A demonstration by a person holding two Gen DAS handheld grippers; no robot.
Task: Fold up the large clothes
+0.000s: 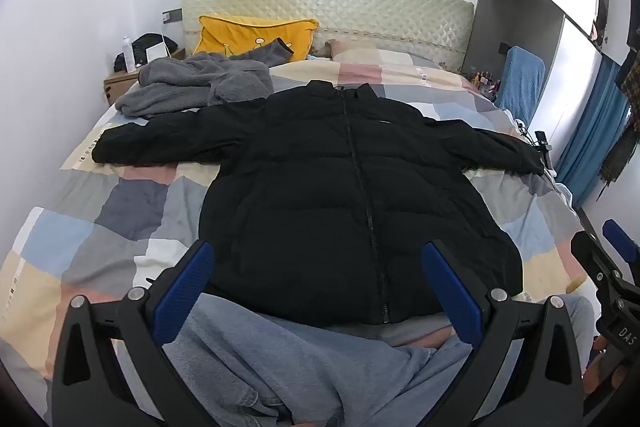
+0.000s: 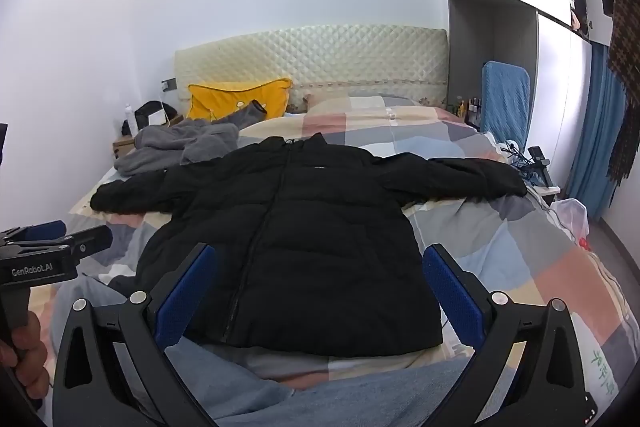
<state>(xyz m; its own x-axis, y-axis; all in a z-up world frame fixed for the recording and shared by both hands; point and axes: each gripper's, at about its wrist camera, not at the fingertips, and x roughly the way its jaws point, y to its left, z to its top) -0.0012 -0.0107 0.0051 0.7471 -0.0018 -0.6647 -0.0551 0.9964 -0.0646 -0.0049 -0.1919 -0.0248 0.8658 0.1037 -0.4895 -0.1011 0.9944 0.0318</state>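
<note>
A black puffer jacket (image 1: 340,187) lies flat, zipped, front up on the checked bedspread (image 1: 120,211), both sleeves spread out sideways. It also shows in the right wrist view (image 2: 296,239). My left gripper (image 1: 318,267) is open and empty, held above the jacket's hem near the foot of the bed. My right gripper (image 2: 320,271) is open and empty, also above the hem, a little to the right. The right gripper shows at the edge of the left wrist view (image 1: 608,267); the left one at the edge of the right wrist view (image 2: 52,247).
A grey fleece garment (image 1: 200,83) lies crumpled at the bed's far left by a yellow pillow (image 1: 256,35). A padded headboard (image 1: 320,3) stands behind. A nightstand (image 1: 120,83) is at left; a blue-covered chair (image 1: 524,79), cables and blue curtain (image 1: 592,131) at right. My jeans-clad legs (image 1: 300,367) are below.
</note>
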